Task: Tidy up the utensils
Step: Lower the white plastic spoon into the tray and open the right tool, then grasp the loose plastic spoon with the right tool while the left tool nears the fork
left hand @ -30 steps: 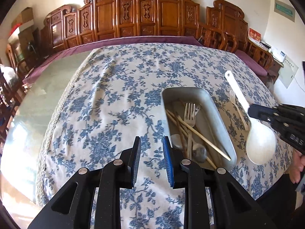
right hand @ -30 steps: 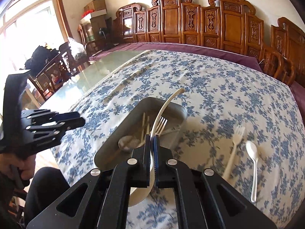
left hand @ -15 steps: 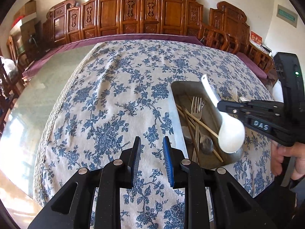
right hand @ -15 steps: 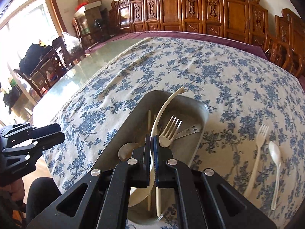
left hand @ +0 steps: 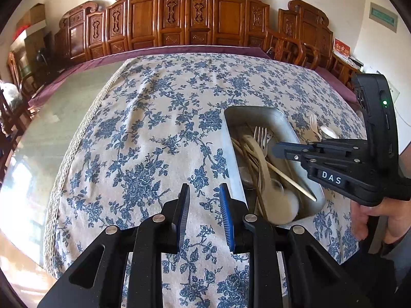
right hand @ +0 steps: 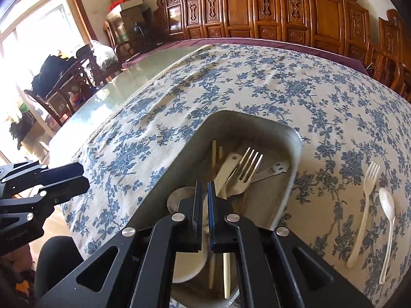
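Note:
A grey metal tray (left hand: 280, 120) (right hand: 290, 138) sits on the floral tablecloth and holds a metal fork (right hand: 244, 172), chopsticks (right hand: 213, 154), a metal spoon and a large white rice paddle (left hand: 277, 197) (right hand: 226, 169). The paddle now lies in the tray. My right gripper (right hand: 204, 187) (left hand: 276, 150) hovers just above the tray with its jaws slightly apart and nothing between them. My left gripper (left hand: 204, 195) is open and empty over the cloth, left of the tray.
A white plastic fork (right hand: 364, 205) and a white plastic spoon (right hand: 386, 220) lie on the cloth to the right of the tray. Carved wooden chairs (left hand: 192, 18) line the far side of the table. Bare glass tabletop (left hand: 51, 128) lies at the left.
My right gripper lowered the white paddle into the tray and let go of it; its jaws have parted a little. My left gripper has stayed open and still.

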